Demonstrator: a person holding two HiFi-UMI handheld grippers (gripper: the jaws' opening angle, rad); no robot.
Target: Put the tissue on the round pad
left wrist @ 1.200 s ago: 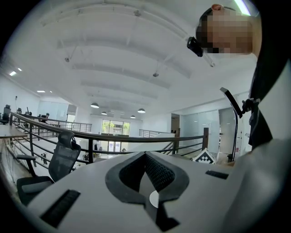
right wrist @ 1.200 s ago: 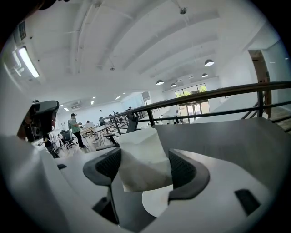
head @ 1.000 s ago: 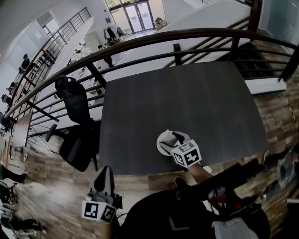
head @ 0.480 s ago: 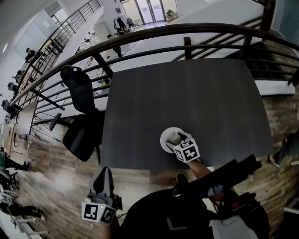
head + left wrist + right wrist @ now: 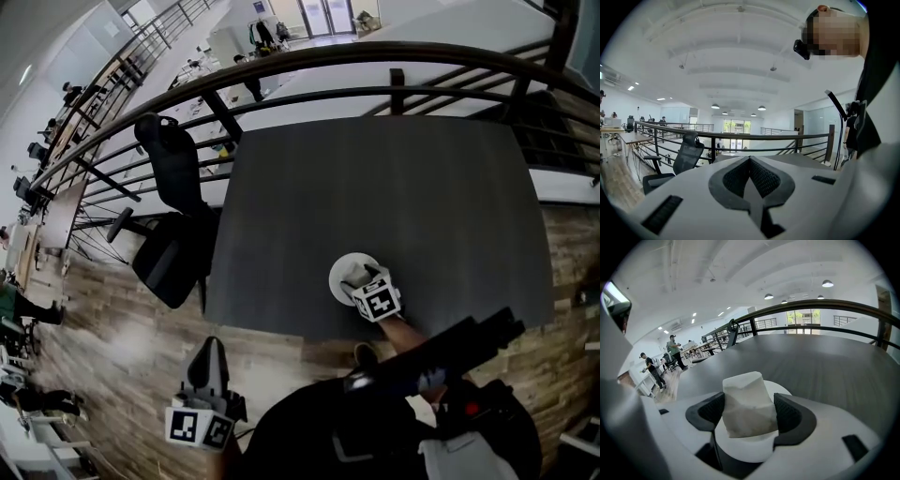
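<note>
Near the front edge of the dark table (image 5: pixel 394 178), right gripper (image 5: pixel 360 277) jaws clamp the white tissue (image 5: pixel 747 401) from both sides, directly over the round pad (image 5: pixel 337 271); whether it touches the pad, cannot tell. Open tabletop runs from the pad to the railing (image 5: pixel 394 70) at the far edge. Office chair (image 5: pixel 169 244) stands off the left edge. Left gripper (image 5: pixel 750 161) hangs over the wood floor (image 5: pixel 122 347), jaws together, nothing between.
</note>
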